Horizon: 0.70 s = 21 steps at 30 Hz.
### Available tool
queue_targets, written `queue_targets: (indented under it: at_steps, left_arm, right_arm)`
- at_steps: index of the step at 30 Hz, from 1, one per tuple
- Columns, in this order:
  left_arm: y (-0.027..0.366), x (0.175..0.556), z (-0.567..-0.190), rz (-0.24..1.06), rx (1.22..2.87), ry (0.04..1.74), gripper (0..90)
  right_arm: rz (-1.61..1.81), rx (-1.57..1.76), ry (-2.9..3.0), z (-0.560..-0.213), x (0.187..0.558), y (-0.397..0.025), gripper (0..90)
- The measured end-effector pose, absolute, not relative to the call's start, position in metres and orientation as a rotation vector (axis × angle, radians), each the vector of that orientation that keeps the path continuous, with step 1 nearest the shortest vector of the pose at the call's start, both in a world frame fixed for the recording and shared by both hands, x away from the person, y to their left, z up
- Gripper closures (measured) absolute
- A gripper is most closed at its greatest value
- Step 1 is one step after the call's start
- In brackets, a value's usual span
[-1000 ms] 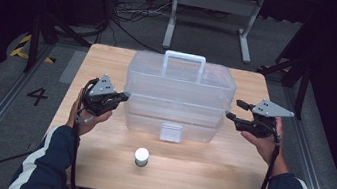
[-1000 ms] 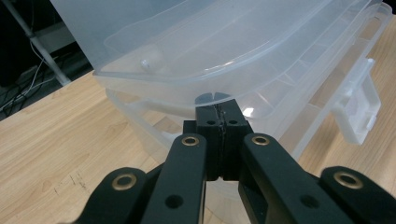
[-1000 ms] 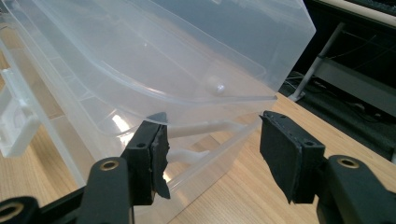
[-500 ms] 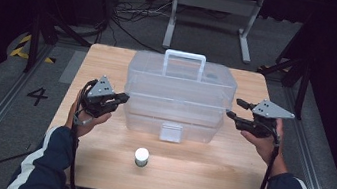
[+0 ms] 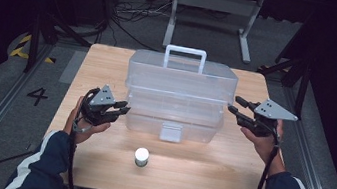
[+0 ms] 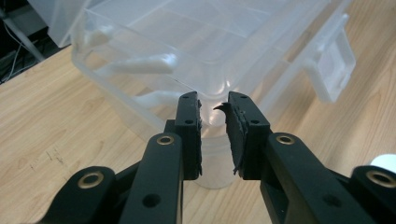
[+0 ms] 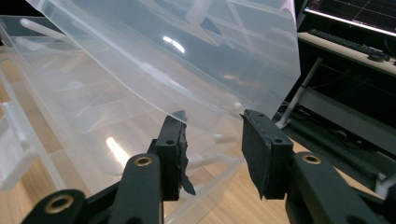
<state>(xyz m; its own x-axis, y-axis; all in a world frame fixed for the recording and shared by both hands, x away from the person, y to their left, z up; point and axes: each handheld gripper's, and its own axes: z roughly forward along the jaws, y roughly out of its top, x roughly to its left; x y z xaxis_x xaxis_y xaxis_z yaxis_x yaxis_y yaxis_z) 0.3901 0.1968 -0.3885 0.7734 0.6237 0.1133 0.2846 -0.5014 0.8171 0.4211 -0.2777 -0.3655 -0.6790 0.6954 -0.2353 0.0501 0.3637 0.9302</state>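
Clear box (image 5: 176, 98) between left claw (image 5: 123, 109), right claw (image 5: 233, 104)

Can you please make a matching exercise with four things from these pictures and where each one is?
Things:
1. clear plastic box
2. small white-capped jar
3. left claw
4. right claw

Places:
A. at the box's left end
B. middle of the table
C. at the box's right end
D. alone on the table, in front of the box

Pairs: 1-B, 2-D, 3-A, 4-C

Clear box (image 5: 178, 98) between both grippers
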Motion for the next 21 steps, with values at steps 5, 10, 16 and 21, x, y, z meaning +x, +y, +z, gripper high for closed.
queue_targets:
  at_steps: [5, 10, 16, 21]
  left_arm:
    - [0.194, 0.389, -0.390, 0.479, 2.116, 0.651, 69.2]
    - [0.192, 0.389, -0.392, 0.465, 2.136, 0.633, 61.7]
    - [0.190, 0.390, -0.393, 0.461, 2.133, 0.633, 56.2]
    - [0.188, 0.392, -0.395, 0.466, 2.145, 0.640, 52.6]
  right_arm:
    - [1.331, 0.632, 1.990, -0.363, 0.421, -0.274, 64.4]
    - [1.349, 0.623, 1.978, -0.360, 0.421, -0.272, 63.9]
    - [1.341, 0.631, 1.949, -0.354, 0.423, -0.268, 63.9]
    - [1.341, 0.652, 1.931, -0.352, 0.427, -0.266, 63.5]
